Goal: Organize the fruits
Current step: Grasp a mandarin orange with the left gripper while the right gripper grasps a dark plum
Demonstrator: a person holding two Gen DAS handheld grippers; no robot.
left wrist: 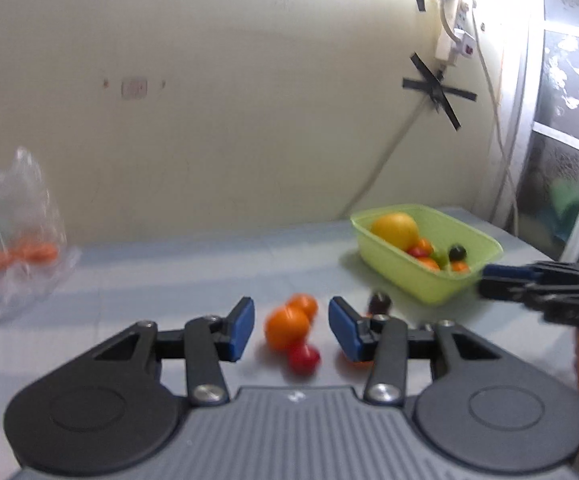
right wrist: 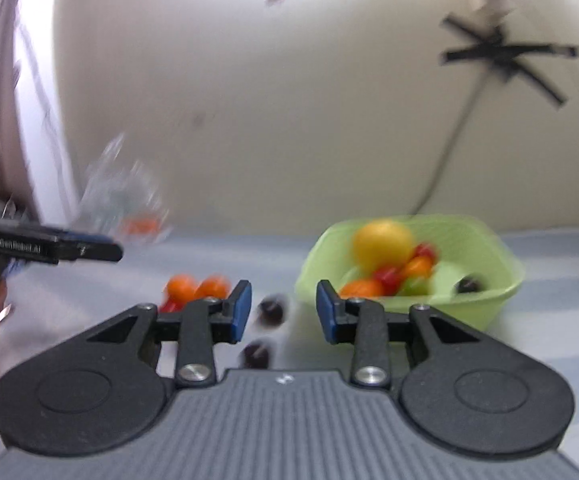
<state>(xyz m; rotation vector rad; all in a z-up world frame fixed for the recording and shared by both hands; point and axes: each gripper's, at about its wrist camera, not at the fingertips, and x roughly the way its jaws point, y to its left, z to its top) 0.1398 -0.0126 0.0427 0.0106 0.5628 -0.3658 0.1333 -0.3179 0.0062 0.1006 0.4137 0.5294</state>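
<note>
sorting loose fruit into the green tub (left wrist: 429, 276) is the step in hand. left gripper (left wrist: 291, 330) has its jaws apart and empty, framing an orange (left wrist: 287, 326) — a second orange (left wrist: 303, 305) behind it, a red fruit (left wrist: 303, 357) in front, all left of the tub. right gripper (right wrist: 283, 312) is likewise parted and empty, over two dark plums (right wrist: 271, 311) just beside the tub. next, i judge, each must close on one fruit — the crowded neighbours may roll. a plastic bag (left wrist: 13, 240) lies well left of the tub.
</note>
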